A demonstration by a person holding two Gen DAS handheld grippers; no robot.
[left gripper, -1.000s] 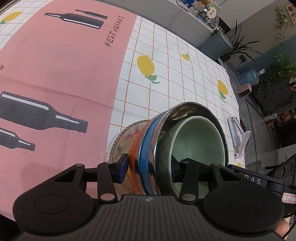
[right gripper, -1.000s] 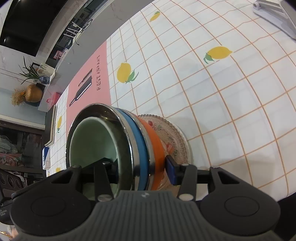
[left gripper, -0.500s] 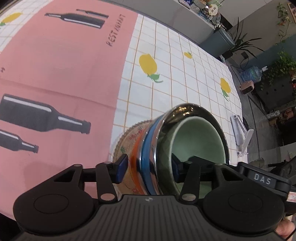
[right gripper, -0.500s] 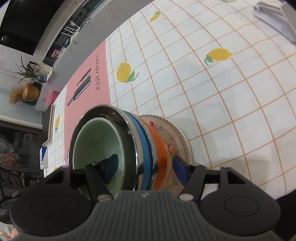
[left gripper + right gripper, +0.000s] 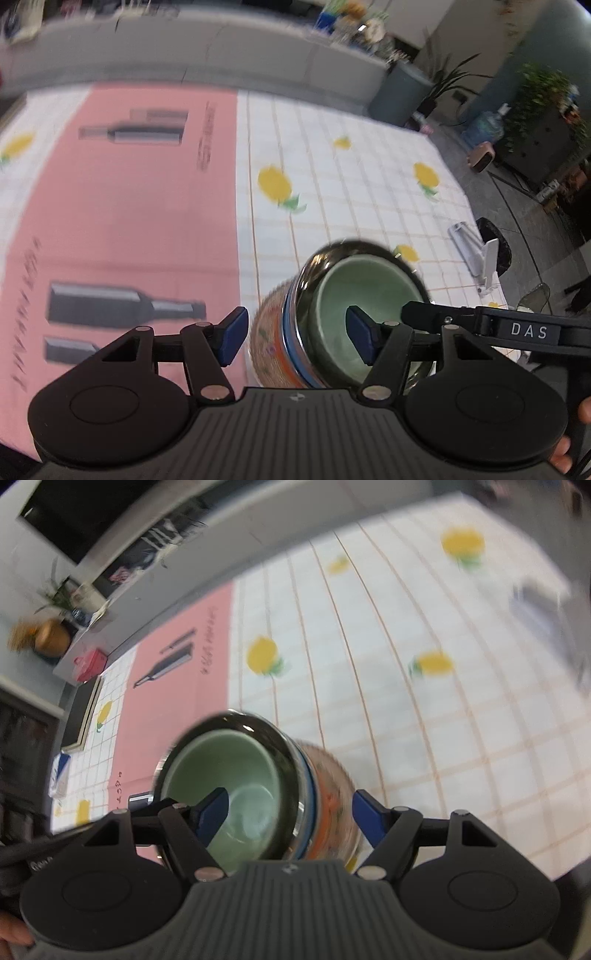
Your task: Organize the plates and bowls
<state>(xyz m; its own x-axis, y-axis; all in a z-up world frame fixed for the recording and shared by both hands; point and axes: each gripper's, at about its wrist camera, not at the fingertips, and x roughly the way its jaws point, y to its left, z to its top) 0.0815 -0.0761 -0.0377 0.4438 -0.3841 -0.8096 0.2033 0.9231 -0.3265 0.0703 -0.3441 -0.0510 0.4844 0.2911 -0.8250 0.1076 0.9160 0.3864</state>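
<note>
Around nested bowl stack (image 5: 332, 317): left gripper (image 5: 295, 334) and right gripper (image 5: 286, 814) both spread wide, gripping nothing

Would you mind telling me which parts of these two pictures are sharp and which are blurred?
Left wrist view: the left gripper is crisp, the tablecloth and pink mat smeared by motion. Right wrist view: the right gripper is sharp, the stacked bowls soft, the far tablecloth heavily blurred.
</note>
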